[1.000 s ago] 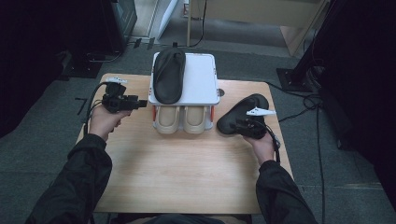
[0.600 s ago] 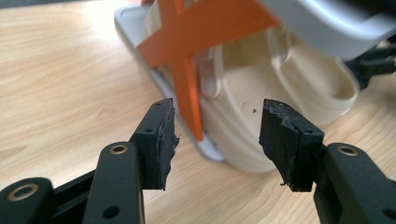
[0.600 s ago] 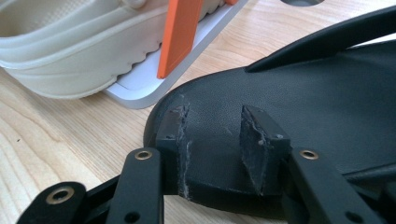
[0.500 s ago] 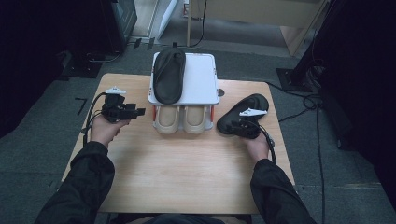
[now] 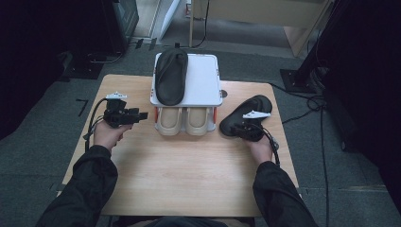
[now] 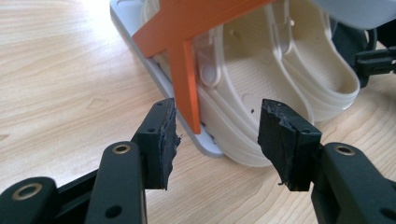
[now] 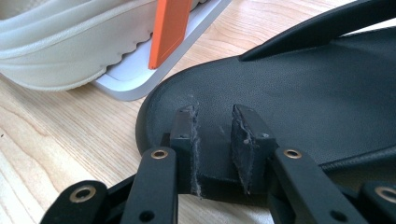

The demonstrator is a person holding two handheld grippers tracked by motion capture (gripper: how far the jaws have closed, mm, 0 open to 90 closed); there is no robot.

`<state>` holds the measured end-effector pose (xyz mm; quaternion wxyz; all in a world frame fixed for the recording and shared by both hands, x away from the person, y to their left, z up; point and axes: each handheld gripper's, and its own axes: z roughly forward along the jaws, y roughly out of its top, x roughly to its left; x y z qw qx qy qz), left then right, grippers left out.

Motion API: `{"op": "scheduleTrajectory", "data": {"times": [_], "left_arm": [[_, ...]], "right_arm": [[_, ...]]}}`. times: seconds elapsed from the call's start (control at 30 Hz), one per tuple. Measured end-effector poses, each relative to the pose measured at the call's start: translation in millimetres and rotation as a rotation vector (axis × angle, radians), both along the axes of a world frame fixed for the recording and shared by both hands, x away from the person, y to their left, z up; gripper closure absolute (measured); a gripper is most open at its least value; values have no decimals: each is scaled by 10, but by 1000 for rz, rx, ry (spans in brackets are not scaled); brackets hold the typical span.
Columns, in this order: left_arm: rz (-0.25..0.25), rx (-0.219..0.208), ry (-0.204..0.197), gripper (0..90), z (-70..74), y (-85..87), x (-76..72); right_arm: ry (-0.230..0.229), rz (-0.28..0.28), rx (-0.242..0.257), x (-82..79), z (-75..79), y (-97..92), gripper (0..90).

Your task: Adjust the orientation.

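On the tabletop [image 5: 189, 175], the right gripper [image 7: 212, 135] has just been closing its fingers on the black slipper's [image 5: 248, 116] edge — it lies right of the rack [image 5: 203, 80]. The left gripper [image 6: 215, 135] is wide open and empty — beside the cream shoes [image 5: 182, 120].

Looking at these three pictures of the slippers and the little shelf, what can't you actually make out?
- Right gripper on the black rubber slipper on the table: in the right gripper view the jaws, just closing, straddle its heel edge; whether the pads press it is unclear.
- Cream slippers: in the high view the white two-tier shoe rack covers their far ends.
- Black slipper on the rack top: its strap detail is too dark there.
- Left gripper: open, holding nothing.
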<state>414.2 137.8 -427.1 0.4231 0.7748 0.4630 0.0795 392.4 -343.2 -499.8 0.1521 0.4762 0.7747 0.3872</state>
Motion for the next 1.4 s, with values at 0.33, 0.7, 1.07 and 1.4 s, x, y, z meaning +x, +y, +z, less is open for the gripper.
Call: {"op": "scheduleTrajectory", "data": {"times": [0.33, 0.7, 1.07, 1.4], "left_arm": [[10, 15, 3, 472, -58, -7, 36], [3, 8, -7, 472, -72, -6, 118], [30, -3, -10, 487, -98, 48, 183], [19, 4, 4, 472, -90, 45, 201]], "right_arm": [[8, 6, -30, -78, 25, -35, 721], [20, 2, -7, -204, 30, -176, 717], [24, -21, 3, -323, 38, -326, 709], [48, -32, 67, -319, 87, -414, 621]]}}
